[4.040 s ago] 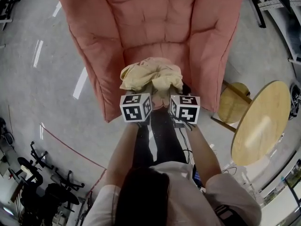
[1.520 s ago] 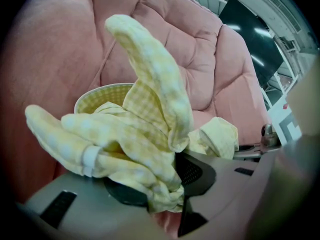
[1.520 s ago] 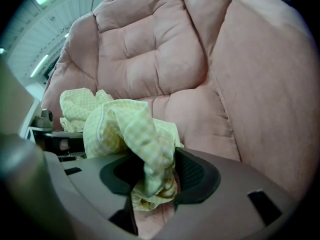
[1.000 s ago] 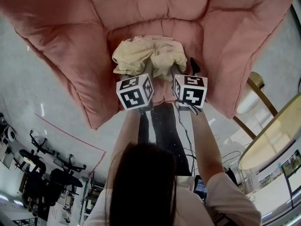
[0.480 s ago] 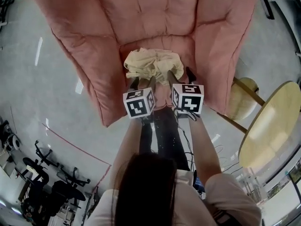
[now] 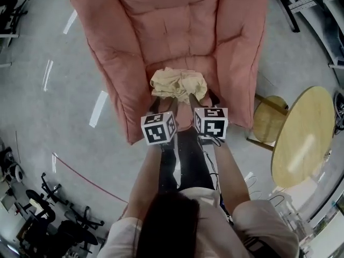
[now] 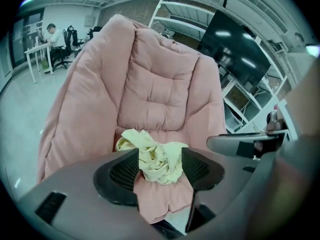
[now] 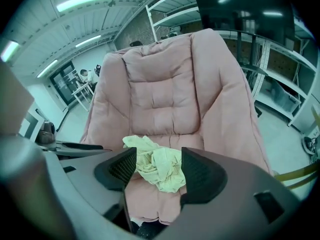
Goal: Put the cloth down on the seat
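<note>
Cloth (image 6: 178, 85) lies crumpled at the seat's (image 6: 185, 62) front edge.
Left gripper (image 7: 159, 170), jaws just opening, and right gripper (image 8: 157, 171) hover above, both spread, empty.

Both forearms (image 6: 146, 179) stretch forward; the left tool (image 7: 160, 154) has just opened wide, empty, and the right tool (image 8: 158, 154) gapes empty.

floor (image 6: 43, 117): grey, glossy | round wooden table (image 6: 301, 136) | shelving (image 8: 165, 19) | ceiling strip lights (image 8: 85, 1)
</note>
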The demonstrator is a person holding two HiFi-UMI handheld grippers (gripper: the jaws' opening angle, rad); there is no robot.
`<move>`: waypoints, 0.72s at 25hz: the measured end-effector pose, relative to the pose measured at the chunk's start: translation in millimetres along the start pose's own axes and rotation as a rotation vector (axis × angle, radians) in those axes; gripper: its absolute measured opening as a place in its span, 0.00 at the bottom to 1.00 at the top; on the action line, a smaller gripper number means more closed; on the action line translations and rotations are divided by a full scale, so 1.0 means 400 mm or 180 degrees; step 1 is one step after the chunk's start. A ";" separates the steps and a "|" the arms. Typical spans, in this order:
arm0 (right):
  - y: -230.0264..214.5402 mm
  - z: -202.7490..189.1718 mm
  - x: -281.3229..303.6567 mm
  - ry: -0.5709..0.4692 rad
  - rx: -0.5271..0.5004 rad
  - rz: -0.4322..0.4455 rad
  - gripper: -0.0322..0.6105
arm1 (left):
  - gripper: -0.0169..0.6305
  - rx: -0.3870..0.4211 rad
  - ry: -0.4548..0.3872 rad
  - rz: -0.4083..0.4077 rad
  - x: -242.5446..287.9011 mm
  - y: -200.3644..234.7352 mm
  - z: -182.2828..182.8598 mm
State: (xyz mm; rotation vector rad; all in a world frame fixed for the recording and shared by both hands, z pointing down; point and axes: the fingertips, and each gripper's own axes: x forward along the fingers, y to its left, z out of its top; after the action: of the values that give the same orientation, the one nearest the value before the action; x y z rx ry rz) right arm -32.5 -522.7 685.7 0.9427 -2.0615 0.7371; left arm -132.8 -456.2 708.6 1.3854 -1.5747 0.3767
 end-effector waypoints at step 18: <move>0.163 0.136 -0.347 -0.0592 -0.0424 0.0141 0.46 | 0.45 0.0386 -0.0790 -0.0320 -0.355 -0.147 0.151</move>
State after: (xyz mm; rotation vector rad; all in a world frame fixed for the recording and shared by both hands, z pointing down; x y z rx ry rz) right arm -42.4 -473.2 530.9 0.9220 -2.2691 0.5441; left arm -124.5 -436.1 544.9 1.6492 -1.6959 0.2500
